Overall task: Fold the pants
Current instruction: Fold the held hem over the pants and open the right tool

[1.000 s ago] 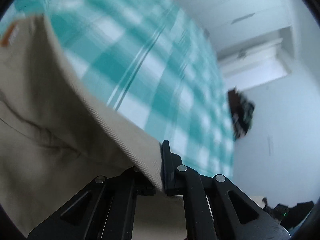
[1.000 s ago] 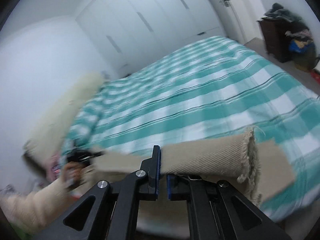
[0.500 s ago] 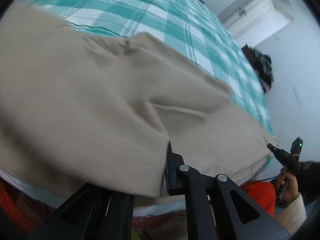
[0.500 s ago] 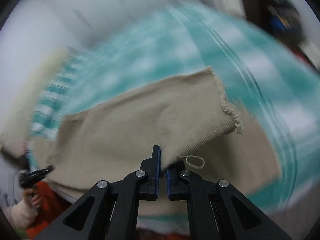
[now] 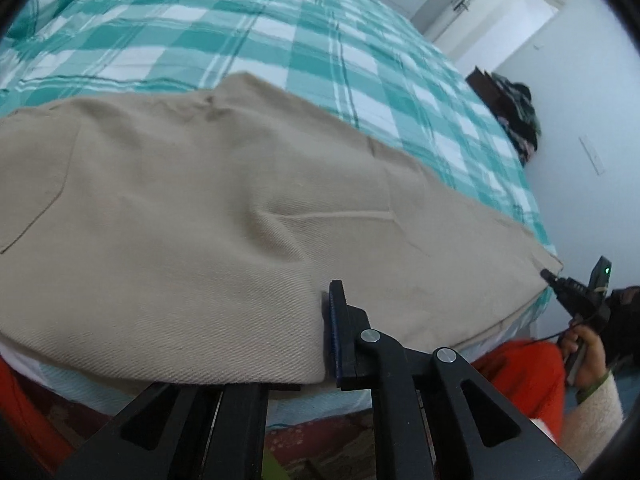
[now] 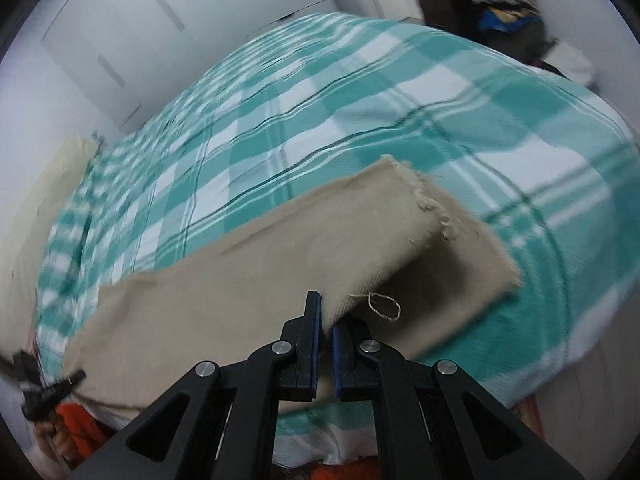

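Note:
Beige pants [image 5: 208,208] lie spread along the near edge of a bed with a teal and white checked cover [image 5: 256,40]. My left gripper [image 5: 320,332] is shut on the waist end of the pants; the cloth drapes over its left finger and hides it. In the right wrist view my right gripper [image 6: 325,320] is shut on the frayed hem of the upper leg of the pants [image 6: 280,264], which lies over the lower leg [image 6: 460,264]. A loose thread loop [image 6: 382,305] hangs by the fingertips.
The bed cover [image 6: 360,100] stretches back to white wardrobe doors [image 6: 160,20]. A dark dresser piled with clothes [image 6: 492,4] stands at the far right. The other hand and gripper [image 5: 580,300] show past the bed's corner. Orange clothing [image 5: 520,376] sits below the bed edge.
Both grippers have brought the pants down from the air onto the bed's near edge. The cloth now lies flat and spread out, one leg over the other.

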`<state>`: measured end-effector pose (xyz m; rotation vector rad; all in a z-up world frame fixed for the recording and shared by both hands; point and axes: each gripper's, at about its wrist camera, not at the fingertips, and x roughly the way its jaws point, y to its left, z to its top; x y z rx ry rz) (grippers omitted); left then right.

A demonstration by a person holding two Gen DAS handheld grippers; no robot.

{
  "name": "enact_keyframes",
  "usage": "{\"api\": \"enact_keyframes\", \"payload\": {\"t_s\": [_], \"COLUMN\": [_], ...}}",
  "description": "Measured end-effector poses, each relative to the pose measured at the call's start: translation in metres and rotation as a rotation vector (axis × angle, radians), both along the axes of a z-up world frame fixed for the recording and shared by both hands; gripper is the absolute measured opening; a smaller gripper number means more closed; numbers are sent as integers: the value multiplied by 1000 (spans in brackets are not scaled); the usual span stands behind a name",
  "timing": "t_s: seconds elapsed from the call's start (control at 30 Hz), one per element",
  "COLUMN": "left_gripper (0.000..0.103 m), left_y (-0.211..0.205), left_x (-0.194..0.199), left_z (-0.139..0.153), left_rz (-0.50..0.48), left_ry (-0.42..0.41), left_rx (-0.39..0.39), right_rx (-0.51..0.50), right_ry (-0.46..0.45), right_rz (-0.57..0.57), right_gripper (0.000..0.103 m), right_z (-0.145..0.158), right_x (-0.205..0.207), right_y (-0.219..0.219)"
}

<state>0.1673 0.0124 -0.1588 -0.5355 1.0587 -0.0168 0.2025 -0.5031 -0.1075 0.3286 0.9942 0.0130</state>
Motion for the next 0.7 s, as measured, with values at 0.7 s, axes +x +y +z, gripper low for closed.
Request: {"api": "enact_keyframes", "payload": {"t_s": [0.7], "left_gripper": [3], "left_y": [-8], "left_x": [-11], "left_z": [-4], "left_rz": [-72], "left_ry": [8], "left_rx": [45], "right_rx": [-186], "right_ry": [81], "right_rz": [-29], "right_gripper": [5], "right_z": [-12], "right_x": [7], "right_y": [14]}}
